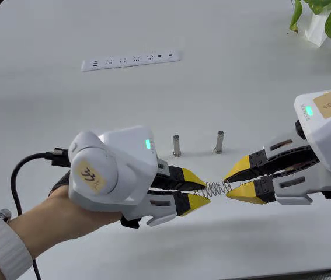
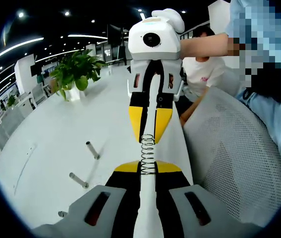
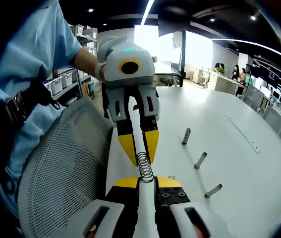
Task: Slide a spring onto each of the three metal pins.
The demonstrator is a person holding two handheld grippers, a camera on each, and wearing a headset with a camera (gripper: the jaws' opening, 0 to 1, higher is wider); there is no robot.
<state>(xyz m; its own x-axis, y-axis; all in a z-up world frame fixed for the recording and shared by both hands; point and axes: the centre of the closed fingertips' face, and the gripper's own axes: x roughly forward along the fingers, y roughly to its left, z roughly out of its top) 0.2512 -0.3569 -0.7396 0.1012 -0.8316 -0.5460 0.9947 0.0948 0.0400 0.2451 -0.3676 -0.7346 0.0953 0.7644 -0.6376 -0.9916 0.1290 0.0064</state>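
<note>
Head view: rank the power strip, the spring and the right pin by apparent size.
Largest: power strip, by far.
Then spring and right pin: about alike; the spring is nearer the camera, so unranked.

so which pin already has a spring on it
The far pin in the right gripper view: coils wrap its shaft. The middle pin and near pin are bare metal.

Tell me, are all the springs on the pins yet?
Not yet. One spring is in hand, pinched between the left gripper and right gripper. The third pin looks coiled in the right gripper view, so maybe it is already done. The middle pin and right-hand pin stand bare, waiting.
</note>
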